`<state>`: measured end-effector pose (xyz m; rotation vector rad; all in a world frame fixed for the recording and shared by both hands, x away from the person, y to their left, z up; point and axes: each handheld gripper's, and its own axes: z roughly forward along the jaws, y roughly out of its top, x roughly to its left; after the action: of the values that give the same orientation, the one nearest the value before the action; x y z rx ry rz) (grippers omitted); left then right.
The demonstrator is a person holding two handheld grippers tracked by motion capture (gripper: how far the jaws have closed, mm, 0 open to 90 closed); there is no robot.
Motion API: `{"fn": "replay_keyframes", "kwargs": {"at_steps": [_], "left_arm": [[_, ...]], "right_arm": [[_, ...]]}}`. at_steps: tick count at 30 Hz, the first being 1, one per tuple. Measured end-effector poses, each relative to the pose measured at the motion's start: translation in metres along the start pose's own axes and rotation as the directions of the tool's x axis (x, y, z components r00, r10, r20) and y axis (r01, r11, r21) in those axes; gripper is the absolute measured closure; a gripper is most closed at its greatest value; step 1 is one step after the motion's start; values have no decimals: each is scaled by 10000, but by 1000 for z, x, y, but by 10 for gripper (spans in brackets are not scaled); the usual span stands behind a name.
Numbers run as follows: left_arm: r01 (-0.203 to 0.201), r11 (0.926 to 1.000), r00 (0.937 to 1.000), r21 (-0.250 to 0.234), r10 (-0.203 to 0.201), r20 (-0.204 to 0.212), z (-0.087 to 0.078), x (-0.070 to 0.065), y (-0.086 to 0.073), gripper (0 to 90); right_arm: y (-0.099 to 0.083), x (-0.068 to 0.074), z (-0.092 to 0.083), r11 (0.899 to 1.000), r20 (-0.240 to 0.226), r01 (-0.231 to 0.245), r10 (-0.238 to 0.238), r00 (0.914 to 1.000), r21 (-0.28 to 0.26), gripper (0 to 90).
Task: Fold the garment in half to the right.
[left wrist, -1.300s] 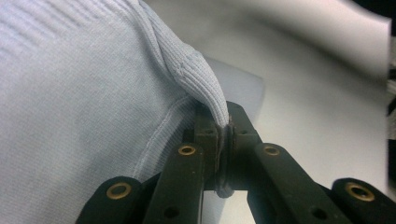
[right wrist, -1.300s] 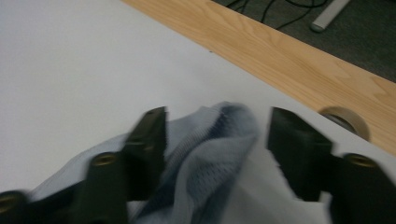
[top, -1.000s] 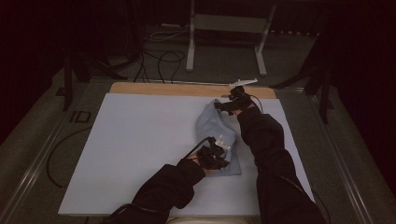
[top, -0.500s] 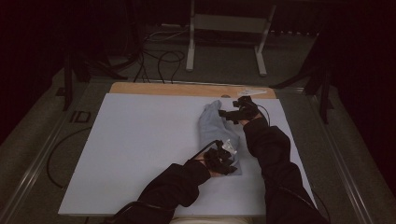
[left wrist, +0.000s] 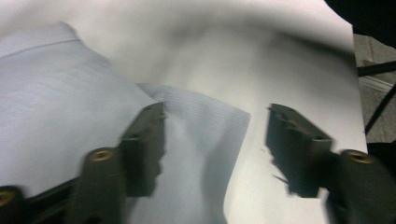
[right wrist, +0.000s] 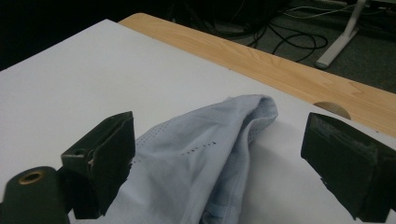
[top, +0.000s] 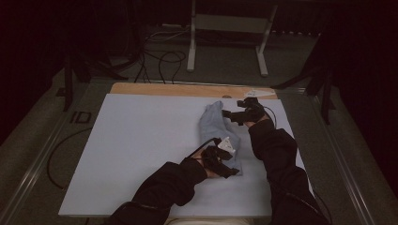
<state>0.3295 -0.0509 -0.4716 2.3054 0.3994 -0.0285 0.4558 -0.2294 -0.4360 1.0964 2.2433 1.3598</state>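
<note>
A light blue cloth [top: 217,129] lies folded into a long strip on the white table sheet [top: 141,154], right of the middle. My left gripper [top: 227,161] is at the strip's near end. Its jaws have just been opening, and in the left gripper view they [left wrist: 215,112] stand apart over the cloth's flat corner [left wrist: 201,126] without pressing it. My right gripper [top: 230,115] is beside the far, bunched end. In the right gripper view it [right wrist: 219,123] is wide open with the cloth's rounded end [right wrist: 219,154] lying between and ahead of the jaws.
A wooden strip [top: 164,89] runs along the table's far edge, with a small white scrap [top: 258,93] on it. Beyond it, cables [top: 159,58] and a metal stand's legs [top: 191,47] are on the floor. Dark sleeves [top: 281,154] reach in from below.
My right gripper has drawn back from the far edge toward the cloth's far end, which now looks narrower. My left hand has stayed at the near end.
</note>
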Motion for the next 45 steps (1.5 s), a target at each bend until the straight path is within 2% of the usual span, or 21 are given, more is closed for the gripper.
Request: {"fn": "replay_keyframes", "kwargs": {"at_steps": [1,4,6,9,14,16,18,21,26,30,32,34,36,40,45], "left_arm": [[194,9998,9998,5,-194,-99,-2,1,0,277],[269,9996,9995,61,-268,-159,-8,2,0,205],[215,9998,9996,36,-214,-172,-12,3,0,166],[136,9999,9999,-38,-136,-61,-20,5,0,134],[-113,9995,9996,-303,121,245,-32,8,-3,5],[-311,9982,9991,-511,325,266,-38,9,-4,1],[-329,9975,9989,-625,349,305,-41,11,-5,1],[-480,9949,9978,-883,518,412,-52,15,-8,1],[-415,9913,9986,-1248,453,278,-67,22,-12,0],[-383,9908,9991,-1294,404,132,-80,25,-16,0],[-518,9883,9986,-1435,531,54,-86,25,-17,0],[-524,9900,9986,-1310,534,43,-91,25,-19,0],[-494,9899,9988,-1330,479,-141,-96,26,-22,0],[-425,9883,9990,-1464,395,-231,-105,29,-28,0],[-498,9865,9979,-1558,426,-492,-116,31,-35,0]], "right_arm": [[0,1,-1,10000,6,4,-4,10000,-16,98],[0,3,-4,9999,-45,18,-19,10000,-129,98],[0,4,-5,9998,-13,168,-168,9999,-115,98],[-1,6,-8,9998,-57,138,-139,9999,-153,98],[-3,11,-14,9995,-185,238,-242,9995,-231,98],[-4,13,-17,9991,-213,315,-321,9993,-285,98],[-5,15,-18,9990,-260,337,-345,9991,-295,98],[-7,24,-25,9976,-492,514,-537,9973,-456,98],[-10,34,-33,9964,-796,573,-623,9949,-628,98],[-15,42,-37,9951,-962,770,-828,9919,-624,98],[-17,46,-39,9944,-1023,887,-943,9903,-576,98],[-20,50,-42,9944,-1115,878,-940,9893,-593,97],[-22,54,-44,9935,-1206,941,-1013,9875,-646,98],[-27,61,-48,9917,-1386,1097,-1181,9833,-669,98],[-36,66,-54,9917,-1556,1044,-1150,9811,-746,98]]}}
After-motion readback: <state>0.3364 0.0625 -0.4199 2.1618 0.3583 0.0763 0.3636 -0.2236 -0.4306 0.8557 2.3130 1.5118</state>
